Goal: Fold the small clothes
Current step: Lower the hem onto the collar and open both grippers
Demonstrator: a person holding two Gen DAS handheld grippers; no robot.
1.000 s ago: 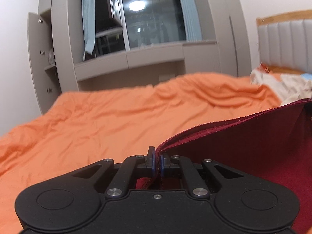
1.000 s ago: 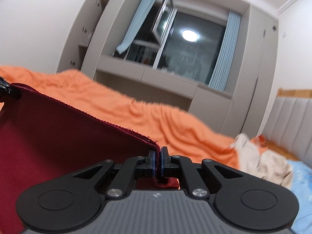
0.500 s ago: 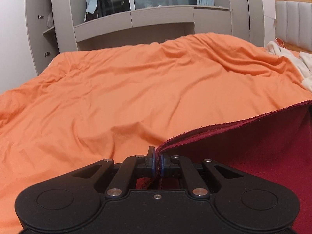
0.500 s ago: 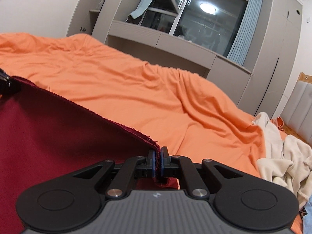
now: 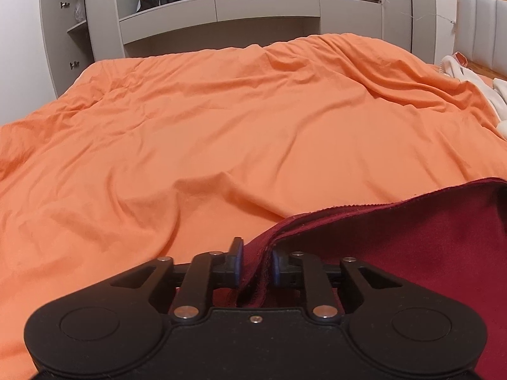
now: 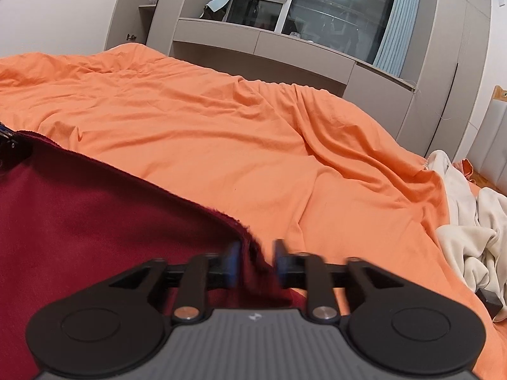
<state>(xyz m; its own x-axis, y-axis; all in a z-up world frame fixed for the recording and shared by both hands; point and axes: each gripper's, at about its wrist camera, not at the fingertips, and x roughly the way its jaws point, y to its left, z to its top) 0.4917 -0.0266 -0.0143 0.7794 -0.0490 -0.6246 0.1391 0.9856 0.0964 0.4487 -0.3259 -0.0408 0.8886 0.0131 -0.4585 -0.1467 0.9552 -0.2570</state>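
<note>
Dark red garment lies spread low over the orange bedcover, its raw-looking edge running between our two tongs. We have the left gripper parted, a corner slack between its pads; the right gripper likewise stands apart around the opposite corner. We judge the cloth light, soft and limp, best taken at its corners along that edge.
</note>
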